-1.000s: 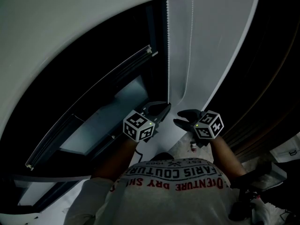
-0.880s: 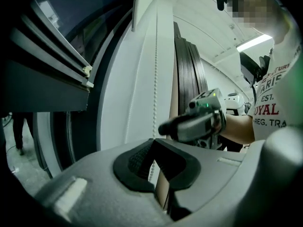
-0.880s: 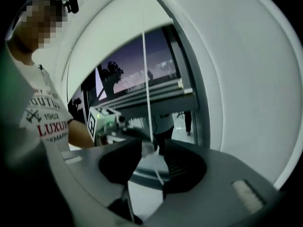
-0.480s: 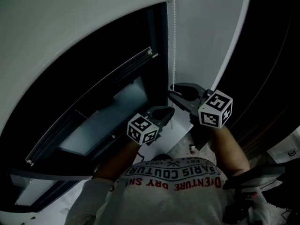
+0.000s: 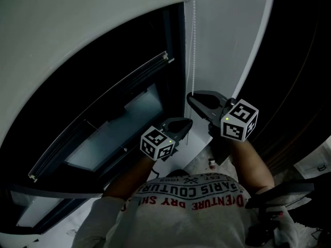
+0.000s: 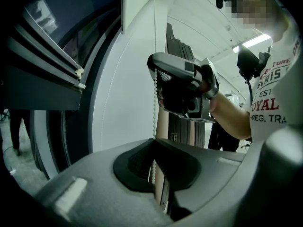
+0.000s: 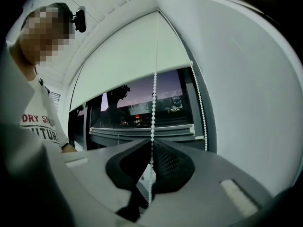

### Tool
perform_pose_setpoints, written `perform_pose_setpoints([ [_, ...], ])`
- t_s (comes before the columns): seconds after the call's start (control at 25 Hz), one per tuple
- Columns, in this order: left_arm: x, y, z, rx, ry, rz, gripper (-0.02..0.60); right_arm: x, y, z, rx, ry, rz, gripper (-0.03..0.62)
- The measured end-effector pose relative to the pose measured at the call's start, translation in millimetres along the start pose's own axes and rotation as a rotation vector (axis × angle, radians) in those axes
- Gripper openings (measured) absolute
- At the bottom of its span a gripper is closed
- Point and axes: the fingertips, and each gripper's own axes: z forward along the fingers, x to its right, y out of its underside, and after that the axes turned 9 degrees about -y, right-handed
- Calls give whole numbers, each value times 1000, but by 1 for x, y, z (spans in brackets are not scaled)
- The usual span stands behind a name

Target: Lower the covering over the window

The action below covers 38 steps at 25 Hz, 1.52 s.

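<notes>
A white roller blind (image 5: 77, 30) is partly down over the dark window (image 5: 119, 123); in the right gripper view the blind (image 7: 128, 60) covers the top of the pane. Its white bead chain (image 5: 194, 45) hangs along the frame's right side. My right gripper (image 5: 192, 98) is the upper one. Its jaws have just been closing, and they are now shut on the bead chain (image 7: 154, 103), which runs between them. Below it, my left gripper (image 5: 183, 123) is shut on the same chain (image 6: 154, 108). From there the right gripper (image 6: 158, 67) shows above.
A second strand of the chain (image 7: 199, 108) hangs next to the white wall panel (image 5: 227, 45) right of the window. Dark cabinet fronts (image 5: 305, 61) stand further right. A grey window sash bar (image 5: 103, 102) crosses the pane.
My right gripper rose along the chain from beside the left gripper to above it, and its jaws went from open to shut on the chain. The left gripper hardly moved.
</notes>
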Motion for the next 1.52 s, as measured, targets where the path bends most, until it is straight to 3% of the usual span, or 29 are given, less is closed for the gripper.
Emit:
perform_pose_setpoints([
  [0.16, -1, 6, 2, -17, -1, 5, 8, 3, 6, -2, -7, 31, -20, 15],
  [0.6, -19, 102, 5, -214, -44, -27, 8, 9, 103, 3, -133, 64, 94, 14],
  [0.96, -15, 137, 7, -271, -45, -71, 8, 9, 142, -2, -166, 88, 137, 14],
  [1.16, -15, 165, 13, -352, -39, -25, 8, 12, 169, -2, -187, 105, 185, 12],
  [1.28, -6, 166, 15, -366, -21, -48, 9, 11, 171, -3, -168, 100, 199, 12],
  [1.4, -15, 163, 13, -370, -60, -15, 9, 11, 171, 0, -175, 95, 178, 12],
  [1.52, -31, 148, 7, -324, -104, -28, 65, 15, 174, -2, -171, 105, 185, 12],
])
